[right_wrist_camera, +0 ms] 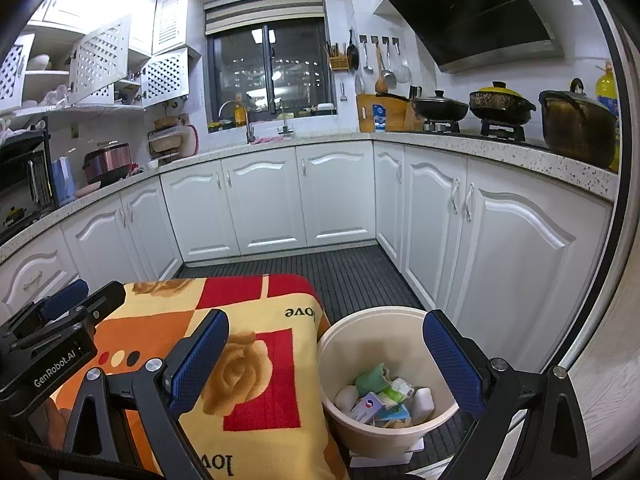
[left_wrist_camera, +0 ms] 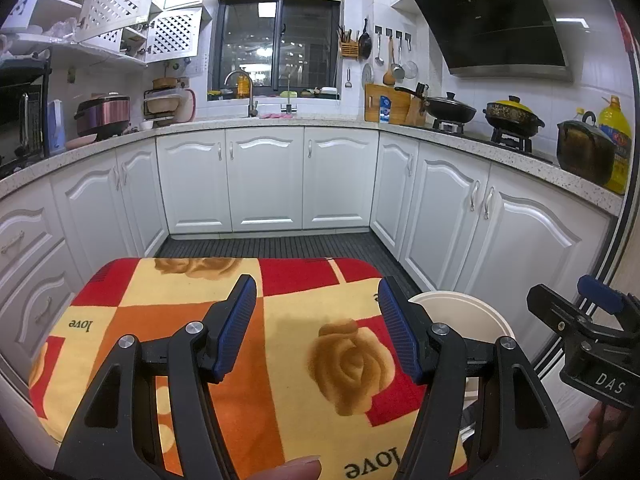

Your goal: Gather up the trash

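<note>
A cream trash bucket (right_wrist_camera: 340, 344) stands on the floor right of a table covered with a red, orange and yellow rose cloth (right_wrist_camera: 256, 312). Several pieces of trash (right_wrist_camera: 384, 394) lie inside it: white lumps, a green piece, small packets. My right gripper (right_wrist_camera: 326, 354) is open and empty, held above the bucket's near side. My left gripper (left_wrist_camera: 316, 320) is open and empty above the cloth (left_wrist_camera: 280, 320); no trash shows on the cloth. The bucket's rim (left_wrist_camera: 460, 300) shows at the left view's right side, past the right finger. The right gripper (left_wrist_camera: 592, 320) also shows there.
White kitchen cabinets (right_wrist_camera: 264, 200) line three sides around a dark slatted floor (right_wrist_camera: 348, 276). Pots (right_wrist_camera: 576, 124) and pans stand on the right counter, a sink (right_wrist_camera: 260, 136) under the window, appliances on the left counter.
</note>
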The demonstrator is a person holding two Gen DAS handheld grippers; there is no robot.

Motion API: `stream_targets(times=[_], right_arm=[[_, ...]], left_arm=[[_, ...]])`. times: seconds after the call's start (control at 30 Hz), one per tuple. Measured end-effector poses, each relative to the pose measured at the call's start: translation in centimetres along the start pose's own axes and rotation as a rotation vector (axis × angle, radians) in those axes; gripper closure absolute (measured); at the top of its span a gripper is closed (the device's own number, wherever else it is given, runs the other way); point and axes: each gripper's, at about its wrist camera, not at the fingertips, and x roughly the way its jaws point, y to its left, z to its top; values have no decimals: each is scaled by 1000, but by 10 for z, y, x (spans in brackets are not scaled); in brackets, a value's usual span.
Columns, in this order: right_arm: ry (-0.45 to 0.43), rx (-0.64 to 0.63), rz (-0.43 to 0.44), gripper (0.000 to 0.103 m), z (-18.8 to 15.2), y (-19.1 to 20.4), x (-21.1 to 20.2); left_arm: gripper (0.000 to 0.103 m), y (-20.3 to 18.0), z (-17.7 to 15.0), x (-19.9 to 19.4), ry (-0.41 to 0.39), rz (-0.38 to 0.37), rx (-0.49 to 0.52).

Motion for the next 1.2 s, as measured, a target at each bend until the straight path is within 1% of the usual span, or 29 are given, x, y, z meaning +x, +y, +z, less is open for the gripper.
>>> stream_targets(times=[0.53,0.8,1.2], right_arm=[[12,-1,-1,6,-2,-1,4],[21,4,-5,6,-4,-3,7],[38,6,-8,6,-8,-6,11]], left_arm=[[41,1,-3,2,9,-3,9],[41,-6,-6,6,24,-17,29],[41,-7,-9,11,43,-30,32]])
